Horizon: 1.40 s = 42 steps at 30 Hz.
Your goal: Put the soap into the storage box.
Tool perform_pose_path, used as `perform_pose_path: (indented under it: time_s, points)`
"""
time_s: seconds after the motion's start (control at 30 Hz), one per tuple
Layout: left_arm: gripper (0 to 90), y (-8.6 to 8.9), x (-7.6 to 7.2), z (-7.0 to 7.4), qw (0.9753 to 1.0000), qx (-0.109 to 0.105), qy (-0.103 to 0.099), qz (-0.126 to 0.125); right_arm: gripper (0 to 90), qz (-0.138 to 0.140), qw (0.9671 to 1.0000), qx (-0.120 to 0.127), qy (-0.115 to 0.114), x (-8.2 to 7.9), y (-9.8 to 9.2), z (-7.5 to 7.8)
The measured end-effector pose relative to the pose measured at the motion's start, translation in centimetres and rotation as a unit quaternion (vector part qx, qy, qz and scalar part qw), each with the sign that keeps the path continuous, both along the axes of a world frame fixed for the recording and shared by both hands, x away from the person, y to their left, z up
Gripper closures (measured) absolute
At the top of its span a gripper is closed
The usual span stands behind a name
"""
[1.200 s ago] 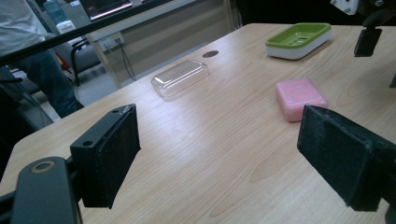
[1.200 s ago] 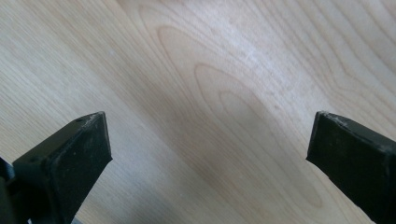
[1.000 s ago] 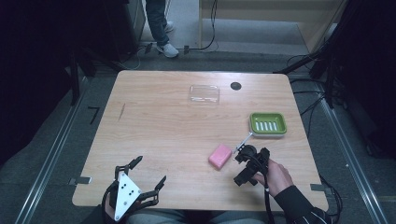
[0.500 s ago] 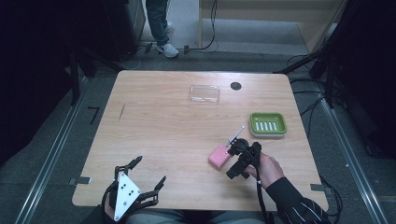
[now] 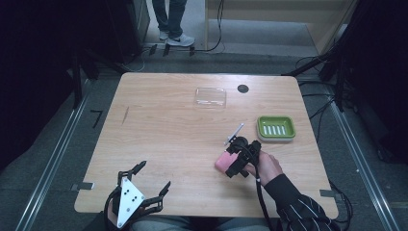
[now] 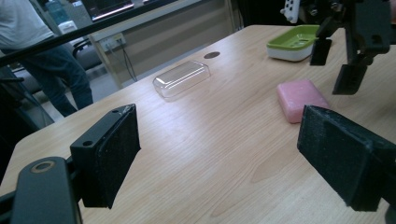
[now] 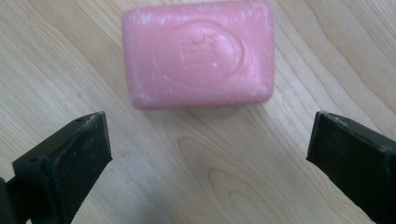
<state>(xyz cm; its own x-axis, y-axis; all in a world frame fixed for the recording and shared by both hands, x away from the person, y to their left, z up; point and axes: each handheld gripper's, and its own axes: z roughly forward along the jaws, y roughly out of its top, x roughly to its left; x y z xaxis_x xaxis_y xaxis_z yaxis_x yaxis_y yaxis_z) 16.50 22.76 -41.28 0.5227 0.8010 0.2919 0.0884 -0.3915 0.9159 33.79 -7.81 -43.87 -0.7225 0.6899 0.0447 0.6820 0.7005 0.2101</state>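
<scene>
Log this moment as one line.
right gripper open above pink soap, not touching | left gripper open, idle | soap dish empty

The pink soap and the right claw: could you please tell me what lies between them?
Nothing but bare table: in the right gripper view the open right claw hangs just short of the pink soap, not touching.

The soap (image 7: 198, 53) is pink, flecked with white, with an oval stamp pressed into its face. The table (image 5: 159, 139) is pale wood with a wavy grain. The dish (image 5: 275, 128) is lime green with white slots and a white base. The lid (image 5: 210, 96) is clear. Both grippers' jaws are black; the left gripper (image 5: 144, 183) carries a grey plate with dark dots. The sleeve (image 5: 300, 211) is dark with thin white stripes
</scene>
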Motion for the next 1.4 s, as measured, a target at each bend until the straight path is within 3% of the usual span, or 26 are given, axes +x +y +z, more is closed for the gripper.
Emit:
perform_pose_path:
  time_s: [0.3,0.6,0.93,0.97,1.0,1.4]
  points:
    - [13.6,0.1,0.0,0.0,1.0000,-0.003,0.000,0.002,0.0,0.004,0.9999,0.014,0.009,1.0,1.3,-0.2]
    - [13.6,0.1,0.0,0.0,1.0000,-0.002,-0.001,0.001,0.0,0.024,0.9996,0.003,0.013,2.0,2.3,-1.2]
    - [13.6,0.1,0.0,0.0,1.0000,0.000,-0.001,-0.001,0.0,0.043,0.9984,-0.025,0.026,2.9,3.2,-2.2]
    - [13.6,0.0,0.0,0.0,1.0000,0.000,-0.001,-0.001,0.6,0.042,0.9985,-0.024,0.025,2.9,3.4,-2.3]
    - [13.6,0.0,0.0,0.0,1.0000,0.000,-0.001,-0.002,7.9,0.048,0.9980,-0.031,0.028,3.0,3.5,-2.3]
    - [13.6,0.1,0.0,0.0,1.0000,-0.001,-0.002,0.000,13.2,0.052,0.9971,-0.046,0.032,3.0,4.0,-2.7]
